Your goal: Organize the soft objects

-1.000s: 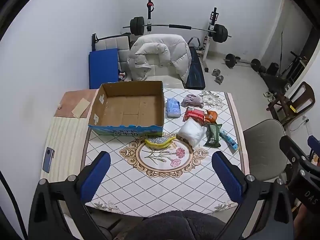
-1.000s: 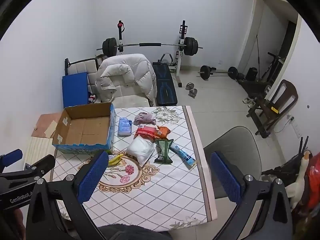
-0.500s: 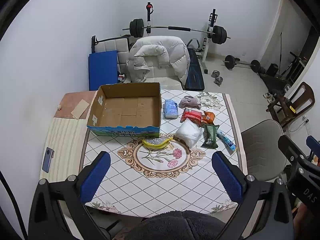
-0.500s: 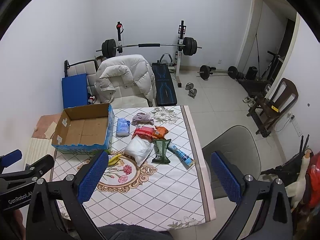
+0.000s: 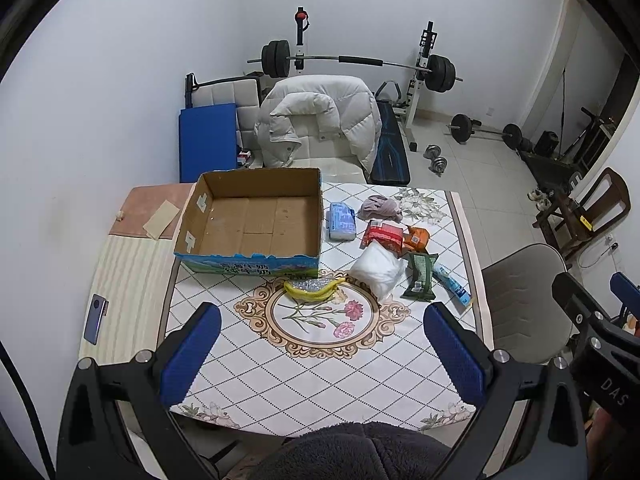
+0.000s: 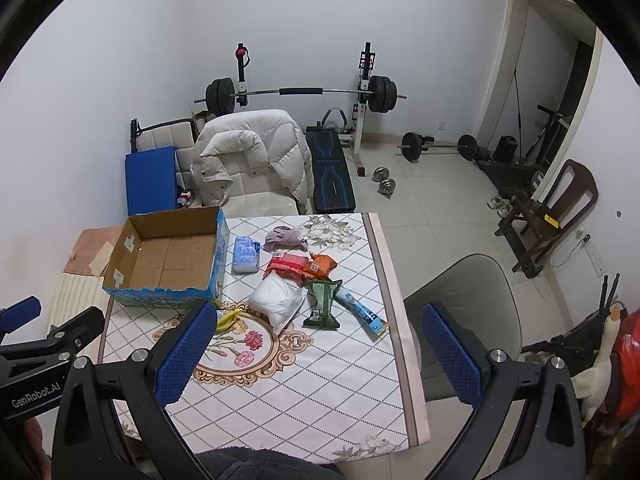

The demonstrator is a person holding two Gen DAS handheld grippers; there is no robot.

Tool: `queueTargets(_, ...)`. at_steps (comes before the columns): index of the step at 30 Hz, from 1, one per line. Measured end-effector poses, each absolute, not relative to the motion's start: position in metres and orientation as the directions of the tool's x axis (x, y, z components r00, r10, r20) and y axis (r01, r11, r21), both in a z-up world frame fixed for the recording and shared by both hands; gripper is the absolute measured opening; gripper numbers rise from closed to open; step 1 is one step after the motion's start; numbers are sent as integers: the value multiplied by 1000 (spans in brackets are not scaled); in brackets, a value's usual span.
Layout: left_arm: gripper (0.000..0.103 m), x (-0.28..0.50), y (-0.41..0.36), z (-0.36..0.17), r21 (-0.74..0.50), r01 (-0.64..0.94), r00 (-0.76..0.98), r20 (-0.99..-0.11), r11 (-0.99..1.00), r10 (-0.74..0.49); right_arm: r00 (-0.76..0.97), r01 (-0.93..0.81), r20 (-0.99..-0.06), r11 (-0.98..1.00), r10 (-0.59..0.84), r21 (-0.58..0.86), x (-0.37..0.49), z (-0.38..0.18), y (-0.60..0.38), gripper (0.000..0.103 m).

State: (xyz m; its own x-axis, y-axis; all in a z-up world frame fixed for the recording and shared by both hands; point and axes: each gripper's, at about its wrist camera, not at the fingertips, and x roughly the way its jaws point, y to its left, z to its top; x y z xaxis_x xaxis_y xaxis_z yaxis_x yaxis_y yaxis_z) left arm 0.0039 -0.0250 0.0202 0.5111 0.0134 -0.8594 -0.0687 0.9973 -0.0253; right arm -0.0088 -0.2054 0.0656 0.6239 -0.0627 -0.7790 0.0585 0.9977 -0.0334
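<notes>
A phone (image 5: 95, 319) is lying on the striped surface off the left edge of the table (image 5: 312, 364), well apart from everything else. Next, an open cardboard box (image 5: 252, 216) is sitting at the table's far left corner with nothing visible inside it. A yellow banana-shaped item (image 5: 314, 290) is lying just in front of the box's right corner. To the right of the box, the soft objects are lying in a loose cluster: a blue tissue pack (image 5: 341, 222) beside the box wall, a crumpled purple cloth (image 5: 378, 207) beyond it, a red packet (image 5: 384, 234) touching an orange packet (image 5: 418, 237), a white plastic bag (image 5: 378, 268) below them, a green packet (image 5: 420, 276) just beside the bag, and a blue tube (image 5: 450, 282) nearest the right edge. The left gripper (image 5: 320, 352) is hovering above the table's near edge, its blue fingers spread wide and grasping nothing. The right gripper (image 6: 316, 356) is hovering over the near right side, likewise released and holding nothing. A grey chair (image 6: 464, 308) is standing just beside the table on the right.
</notes>
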Motion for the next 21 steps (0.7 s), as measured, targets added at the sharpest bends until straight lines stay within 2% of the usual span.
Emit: queueTargets(21,103,16,-31,27,-34,-86,528,-849,996,17,639,59,-765,997,-83,-58,-6,66,-206,103)
